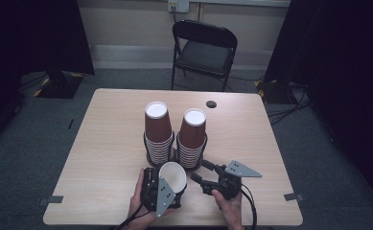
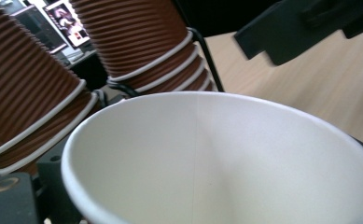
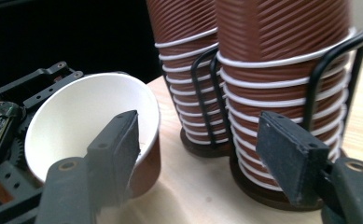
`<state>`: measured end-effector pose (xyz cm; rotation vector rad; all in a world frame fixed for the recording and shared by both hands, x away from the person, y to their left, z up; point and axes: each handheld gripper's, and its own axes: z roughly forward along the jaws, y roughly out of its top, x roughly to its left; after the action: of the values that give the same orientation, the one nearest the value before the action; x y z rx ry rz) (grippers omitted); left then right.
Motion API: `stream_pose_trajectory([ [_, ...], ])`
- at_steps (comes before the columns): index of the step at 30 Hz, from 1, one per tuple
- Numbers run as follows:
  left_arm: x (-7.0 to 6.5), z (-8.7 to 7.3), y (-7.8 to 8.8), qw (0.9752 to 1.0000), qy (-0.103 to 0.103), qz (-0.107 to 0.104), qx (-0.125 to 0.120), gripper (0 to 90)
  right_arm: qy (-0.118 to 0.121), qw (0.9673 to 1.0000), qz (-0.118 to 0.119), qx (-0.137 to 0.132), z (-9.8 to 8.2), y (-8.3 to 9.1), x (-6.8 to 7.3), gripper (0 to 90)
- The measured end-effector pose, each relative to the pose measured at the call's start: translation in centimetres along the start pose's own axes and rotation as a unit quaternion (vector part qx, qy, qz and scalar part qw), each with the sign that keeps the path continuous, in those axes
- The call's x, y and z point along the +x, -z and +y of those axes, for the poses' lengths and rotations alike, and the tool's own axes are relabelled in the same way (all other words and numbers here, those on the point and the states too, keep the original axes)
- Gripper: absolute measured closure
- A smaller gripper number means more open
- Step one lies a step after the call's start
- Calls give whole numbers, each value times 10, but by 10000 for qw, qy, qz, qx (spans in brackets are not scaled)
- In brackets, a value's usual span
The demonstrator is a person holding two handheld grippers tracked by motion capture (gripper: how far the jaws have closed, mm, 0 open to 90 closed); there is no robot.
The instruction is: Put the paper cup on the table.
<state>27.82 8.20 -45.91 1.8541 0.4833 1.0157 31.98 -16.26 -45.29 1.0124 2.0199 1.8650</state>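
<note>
High view: left gripper point(image 1: 167, 189) near the table's point(image 1: 102, 143) front edge, carrying a single paper cup point(image 1: 173, 176) with its white mouth tipped up toward the camera; cup apparently clamped at the jaws, the pads themselves hidden. Right gripper point(image 1: 199, 173) just beside it, jaws spread, nothing between them, tips pointing toward the right cup stack point(image 1: 192, 139). Left cup stack point(image 1: 157, 134) beyond the held cup, each stack inside a black wire holder.

Left gripper view: cup point(image 2: 226, 158) pressed close, white inside facing the lens, own fingers covered by it. Both stacks past the rim, the other gripper's dark jaw above right.

Right gripper view: fingers point(image 3: 116, 144) wide apart, empty. Cup point(image 3: 90, 126) behind the left-hand finger, held in the other gripper's frame; right stack point(image 3: 282, 93) behind the right-hand finger.
</note>
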Motion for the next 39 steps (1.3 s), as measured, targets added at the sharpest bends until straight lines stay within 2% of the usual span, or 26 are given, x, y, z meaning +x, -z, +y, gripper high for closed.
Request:
stream_pose_trajectory([
  [3,3,-2,1,9999,130,-46,-12,72,67,9999,-33,-83,-1,3,-1,234],
  [4,6,-5,1,9996,278,-25,-45,72,106,9997,-162,-129,-4,6,-3,182],
  [6,9,-6,3,9993,361,-24,-40,72,96,9997,-190,-147,-4,7,-4,183],
  [7,13,-8,4,9989,473,-18,-39,72,152,9990,-356,-222,-7,11,-6,179],
  [8,13,-8,4,9989,473,-18,-39,72,152,9990,-356,-222,-7,11,-6,179],
  [9,18,-10,5,9978,666,-8,-40,72,209,9981,-542,-195,-9,14,-7,179],
  [10,18,-10,5,9978,666,-8,-40,71,215,9978,-600,-182,-10,15,-8,182],
  [11,24,-13,7,9962,868,23,-66,72,222,9973,-674,-169,-12,17,-9,196],
  [12,24,-13,7,9962,868,23,-66,71,222,9973,-674,-169,-12,17,-9,196],
  [13,30,-16,9,9949,1010,37,-47,71,259,9963,-801,-145,-16,19,-12,198],
  [16,40,-20,12,9928,1195,94,-54,71,274,9951,-931,-181,-21,23,-16,200],
  [18,42,-20,13,9923,1232,94,-57,71,306,9939,-1036,-230,-23,25,-18,200],
  [21,55,-22,19,9900,1403,112,-87,70,350,9899,-1341,-309,-29,30,-25,157],
  [22,55,-22,19,9900,1403,112,-87,70,350,9899,-1341,-309,-29,30,-25,157],
  [23,59,-23,21,9885,1502,112,-124,70,321,9892,-1397,-296,-30,32,-28,158],
  [26,69,-24,25,9886,1480,242,-109,70,308,9876,-1501,-332,-33,36,-30,158],
  [27,75,-25,27,9880,1511,316,-98,70,314,9855,-1619,-393,-34,40,-31,158],
  [30,82,-27,28,9868,1573,387,-67,69,289,9838,-1719,-431,-36,43,-33,157],
  [31,89,-29,28,9857,1623,442,-59,69,240,9820,-1842,-354,-36,45,-35,157],
  [32,89,-29,28,9857,1623,442,-59,69,240,9820,-1842,-354,-36,45,-35,157],
  [33,93,-31,27,9852,1675,361,-92,69,280,9793,-1996,-192,-37,46,-37,157],
  [34,96,-32,27,9838,1752,353,-137,69,305,9781,-2052,-174,-38,46,-37,157],
  [35,103,-35,26,9809,1907,355,-133,69,323,9766,-2118,-176,-39,46,-37,159],
  [37,109,-38,24,9805,1913,449,-67,69,365,9743,-2213,-192,-40,46,-37,159],
  [38,109,-38,24,9805,1913,449,-67,68,365,9743,-2213,-192,-40,46,-37,159],
  [39,114,-39,23,9794,1964,471,-52,68,379,9722,-2305,-177,-41,45,-37,161],
])
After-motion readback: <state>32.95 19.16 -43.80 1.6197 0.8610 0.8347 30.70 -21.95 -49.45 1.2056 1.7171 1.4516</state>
